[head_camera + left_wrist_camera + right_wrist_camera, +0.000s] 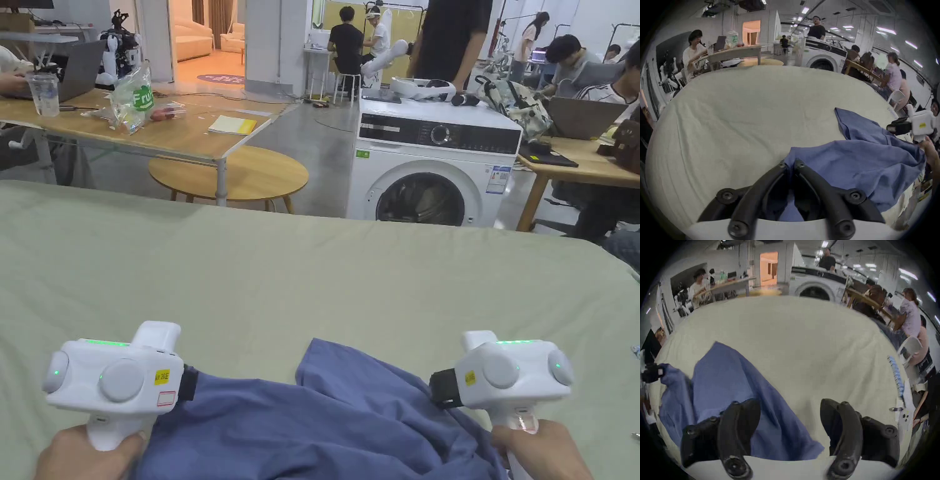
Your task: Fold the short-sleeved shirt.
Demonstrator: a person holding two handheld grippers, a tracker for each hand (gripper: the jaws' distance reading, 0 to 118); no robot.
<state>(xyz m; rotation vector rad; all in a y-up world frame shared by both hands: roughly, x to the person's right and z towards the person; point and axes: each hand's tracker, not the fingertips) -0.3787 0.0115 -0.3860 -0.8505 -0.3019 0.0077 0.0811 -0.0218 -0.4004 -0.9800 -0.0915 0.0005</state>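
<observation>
- L gripper [790, 164]: jaws pinched nearly together on a fold of the blue shirt [859, 164], cloth caught between the tips; in head view it sits at 8 o'clock, held by the person's left hand [87, 453].
- R gripper [790, 412]: jaws spread wide, nothing between them; the near jaw lies over shirt cloth, the far jaw over bare sheet. Held by the right hand [540, 450], at 4 o'clock in head view.
- Shirt: crumpled, not laid flat, bunched at the near edge of the bed at 6 o'clock between the two grippers. One flap points up toward 12 o'clock. Collar and sleeves can't be told apart in the heap.
- Sheet [281, 269]: pale green, wide and bare from the shirt to the far edge.
- Beyond the bed: washer [431, 165] at 1 o'clock, round table [250, 172] at 11 o'clock, people at desks.
- Step, as judged: early; shirt is being gripped for spreading, no fold made yet.
- Next move prob. calls for the R gripper to close on the shirt's edge just by its near jaw, then both to pull apart and lay it flat toward 12 o'clock.
</observation>
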